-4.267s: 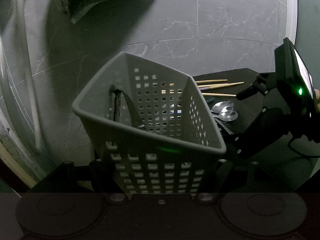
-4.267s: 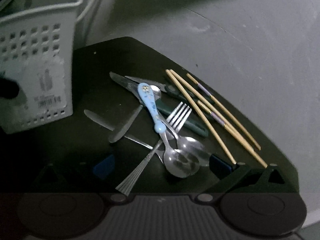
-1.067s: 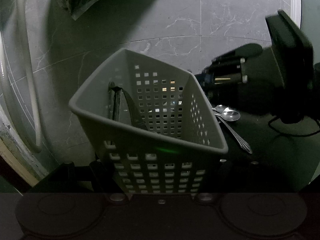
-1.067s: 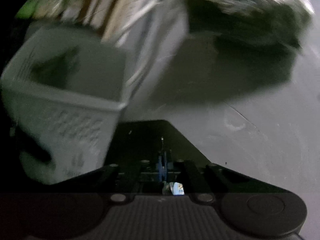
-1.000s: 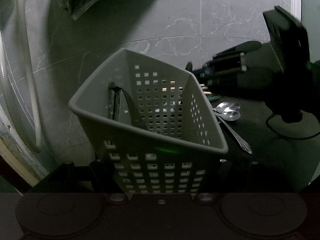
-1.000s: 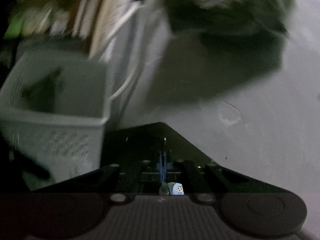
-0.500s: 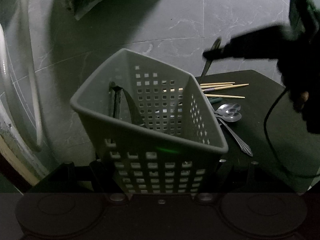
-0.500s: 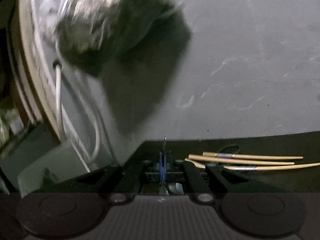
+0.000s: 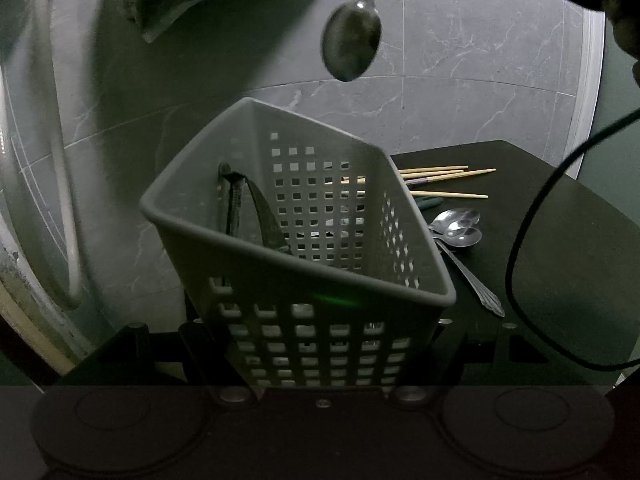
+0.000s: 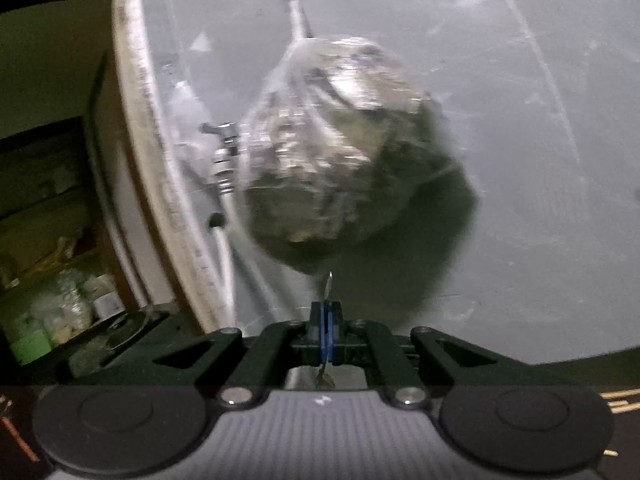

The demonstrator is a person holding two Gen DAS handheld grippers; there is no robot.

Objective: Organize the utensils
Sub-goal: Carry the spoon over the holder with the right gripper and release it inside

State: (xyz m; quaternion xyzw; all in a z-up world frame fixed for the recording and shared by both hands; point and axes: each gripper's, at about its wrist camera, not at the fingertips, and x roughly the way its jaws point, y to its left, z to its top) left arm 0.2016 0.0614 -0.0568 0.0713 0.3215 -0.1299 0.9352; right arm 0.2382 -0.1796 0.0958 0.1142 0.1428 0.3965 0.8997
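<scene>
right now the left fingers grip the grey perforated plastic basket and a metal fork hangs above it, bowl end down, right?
Not a fork. The left wrist view shows a metal spoon hanging bowl end down above the grey perforated plastic basket. The rest holds: the left fingers clamp the basket's near wall.

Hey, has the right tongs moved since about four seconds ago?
Yes. In the left wrist view it was low beside the basket; now its spoon hangs high above the basket rim, against the wall tiles.

A metal spoon (image 9: 351, 45) hangs above the perforated grey basket (image 9: 304, 264) on the black table (image 9: 560, 248).
</scene>
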